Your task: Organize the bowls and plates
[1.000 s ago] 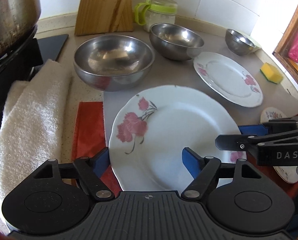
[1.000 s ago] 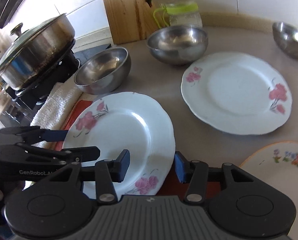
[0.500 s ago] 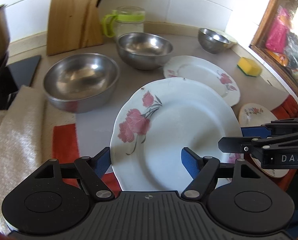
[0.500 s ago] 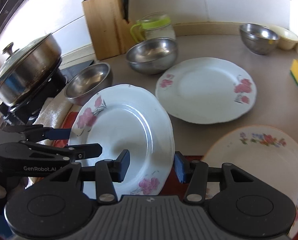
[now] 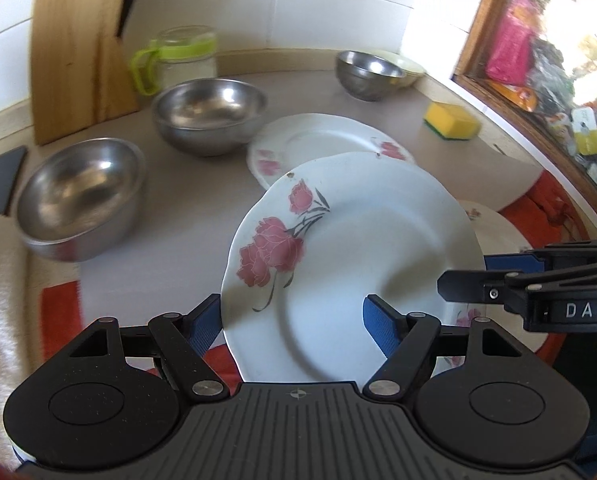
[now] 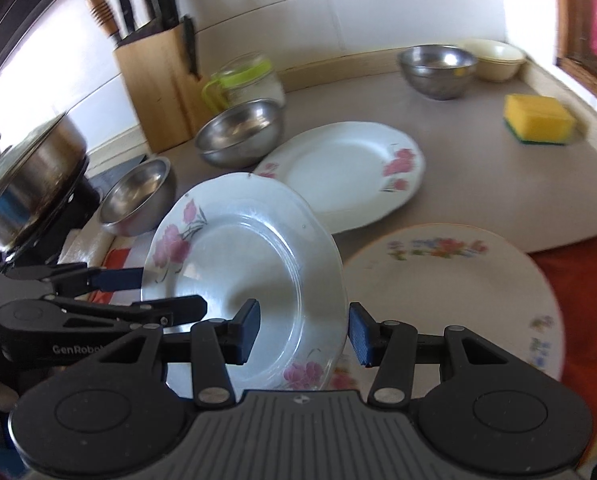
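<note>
1. Currently the left gripper [image 5: 294, 308] has its jaws spread wide and the right gripper [image 6: 304, 312] narrower. Each has its pads bearing on the near rim of the rose plate [image 5: 350, 248], so both seem to pinch it.
2. Plate is off the counter [image 5: 178, 240], tilted. In view its far edge overlaps the flat plate [image 5: 322, 136], with the small floral plate [image 6: 450, 280] just beside.
3. Risk: glazed rim slips if the two hands roll unevenly. The far edge could clip the flat plate on lowering.
4. Plate is round, so no long axis. Face is up, with the rose sprig pointing far-left toward the steel bowl [image 5: 78, 196].
</note>
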